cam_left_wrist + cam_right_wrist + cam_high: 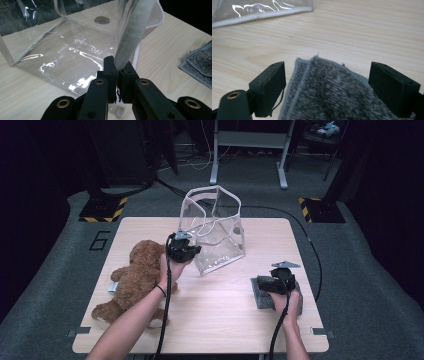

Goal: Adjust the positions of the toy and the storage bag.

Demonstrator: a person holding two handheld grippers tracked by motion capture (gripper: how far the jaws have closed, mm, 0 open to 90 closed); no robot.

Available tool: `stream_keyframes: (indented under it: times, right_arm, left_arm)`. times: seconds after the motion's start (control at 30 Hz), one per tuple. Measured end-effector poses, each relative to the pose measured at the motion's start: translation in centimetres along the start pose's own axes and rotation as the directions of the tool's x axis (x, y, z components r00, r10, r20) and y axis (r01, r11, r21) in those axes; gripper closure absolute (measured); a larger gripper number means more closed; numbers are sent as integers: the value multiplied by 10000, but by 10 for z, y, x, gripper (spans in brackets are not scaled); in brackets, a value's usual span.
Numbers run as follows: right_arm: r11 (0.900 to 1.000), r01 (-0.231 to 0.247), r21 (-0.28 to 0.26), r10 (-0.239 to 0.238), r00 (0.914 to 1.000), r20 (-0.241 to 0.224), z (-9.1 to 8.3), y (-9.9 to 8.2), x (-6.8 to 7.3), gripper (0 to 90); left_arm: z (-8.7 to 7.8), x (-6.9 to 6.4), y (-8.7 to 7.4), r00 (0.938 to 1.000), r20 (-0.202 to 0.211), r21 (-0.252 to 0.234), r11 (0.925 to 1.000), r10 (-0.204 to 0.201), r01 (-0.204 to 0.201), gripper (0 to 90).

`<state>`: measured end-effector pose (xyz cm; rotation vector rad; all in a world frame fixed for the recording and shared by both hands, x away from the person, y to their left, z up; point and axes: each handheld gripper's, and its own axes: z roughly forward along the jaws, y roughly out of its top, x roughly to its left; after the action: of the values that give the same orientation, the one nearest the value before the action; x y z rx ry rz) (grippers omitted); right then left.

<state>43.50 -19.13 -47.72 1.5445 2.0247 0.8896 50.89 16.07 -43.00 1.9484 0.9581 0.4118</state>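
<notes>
On the bench point(150, 330) our left tool point(117, 71) pinches the clear bag's point(215, 232) fabric rim mid-bench; our right tool point(327, 90) gapes astride the grey cloth point(337, 92) near the right edge.

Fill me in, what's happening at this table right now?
A person works two handheld claws at a wooden table. The left claw is shut on the fabric-trimmed edge of a clear plastic bag, holding it tilted up. The right claw hangs open over a folded grey cloth, its pads apart from the fabric. A brown teddy bear lies on the table beside the left forearm, not held by either claw.
</notes>
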Motion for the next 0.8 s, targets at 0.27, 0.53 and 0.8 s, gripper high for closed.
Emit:
stream_keyframes:
  times: [0.27,0.53,0.8]
  right_arm:
    - [9993,295,-225,-307,9979,-565,-5,32,22,146]
    - [9980,421,-477,-464,9946,-927,-10,68,46,170]
    - [9970,488,-608,-548,9933,-1021,-10,90,57,168]
  left_arm:
    - [-5,-12,-5,9999,49,-44,9999,-133,134,851]
    - [-5,-26,-8,9996,278,-81,9999,-107,109,849]
    - [-1,-36,-8,9988,489,-85,9999,-85,90,847]
